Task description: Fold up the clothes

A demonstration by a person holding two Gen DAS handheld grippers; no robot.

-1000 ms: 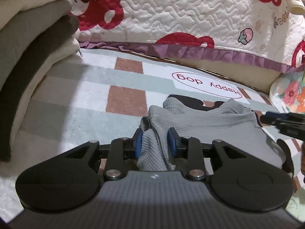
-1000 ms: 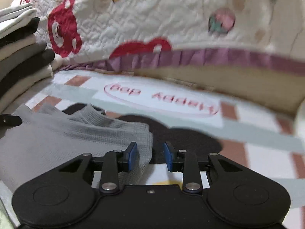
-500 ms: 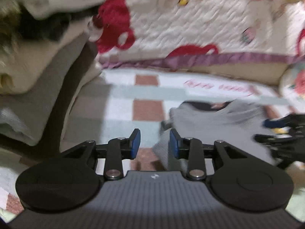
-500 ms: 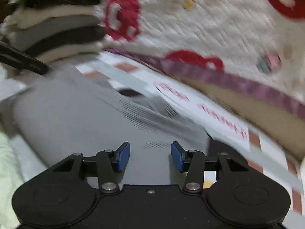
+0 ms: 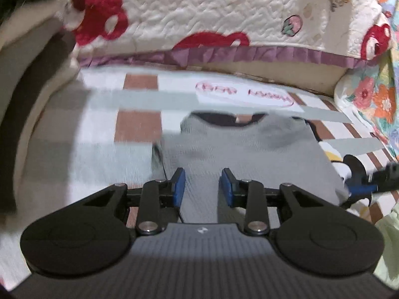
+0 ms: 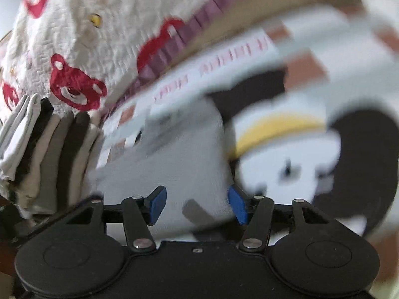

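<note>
The grey garment [image 5: 249, 149] lies folded on the checked mat [image 5: 99, 149]; the left gripper [image 5: 202, 186] hovers above it, jaws apart, gripping nothing; the right gripper [image 6: 197, 203] (badly blurred) is opening, pads clear of cloth; only its view shows the stacked clothes [image 6: 45, 149] edge-on.

A checked mat [image 5: 139, 124] bears a flat grey garment [image 5: 244, 147] beside stacked folded clothes [image 6: 49, 149].

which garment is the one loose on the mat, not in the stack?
The grey ribbed garment, lying flat on the checked mat under both grippers. The others, cream, grey and black, sit folded in the stack at the left.
</note>
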